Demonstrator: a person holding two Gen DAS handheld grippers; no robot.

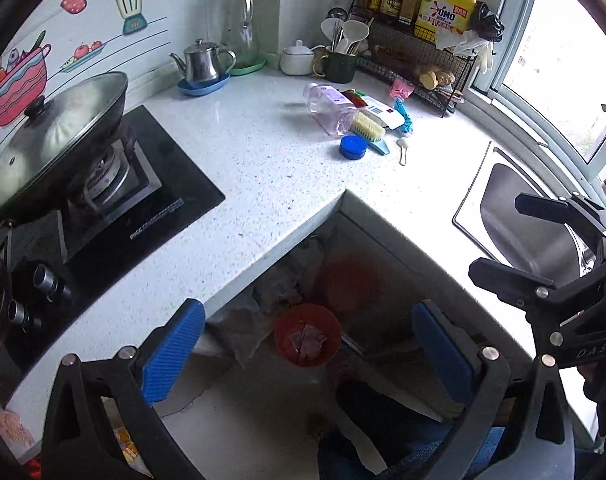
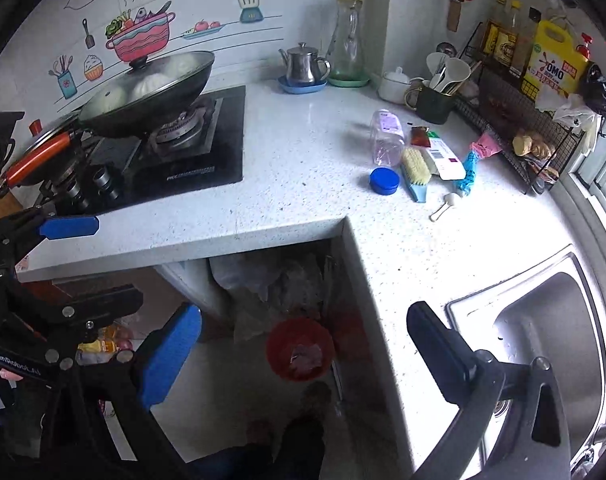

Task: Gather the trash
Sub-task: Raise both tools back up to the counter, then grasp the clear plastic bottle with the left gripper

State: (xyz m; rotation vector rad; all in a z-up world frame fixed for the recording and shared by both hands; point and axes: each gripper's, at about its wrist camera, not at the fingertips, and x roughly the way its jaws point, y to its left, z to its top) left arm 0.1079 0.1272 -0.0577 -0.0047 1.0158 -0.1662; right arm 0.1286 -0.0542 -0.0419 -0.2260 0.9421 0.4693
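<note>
A red trash bin [image 1: 307,334] stands on the floor in the counter's inner corner, with crumpled pink paper inside; it also shows in the right wrist view [image 2: 300,349]. On the counter lie a clear plastic bottle [image 1: 330,109] [image 2: 387,137], a blue lid [image 1: 353,147] [image 2: 384,181], a white wrapper [image 1: 381,111] [image 2: 443,156], a red sachet [image 2: 419,136] and a small white scoop [image 2: 445,205]. My left gripper [image 1: 309,356] is open and empty above the bin. My right gripper [image 2: 303,356] is open and empty, also over the bin area; it shows at the right of the left view [image 1: 499,240].
A scrub brush [image 1: 369,128] and a blue-pink toy [image 2: 473,160] lie beside the trash. A lidded wok [image 1: 55,140] sits on the stove [image 1: 151,200] at left. A steel sink [image 2: 543,340] is at right. A wire rack [image 1: 419,60] with bottles stands at the back.
</note>
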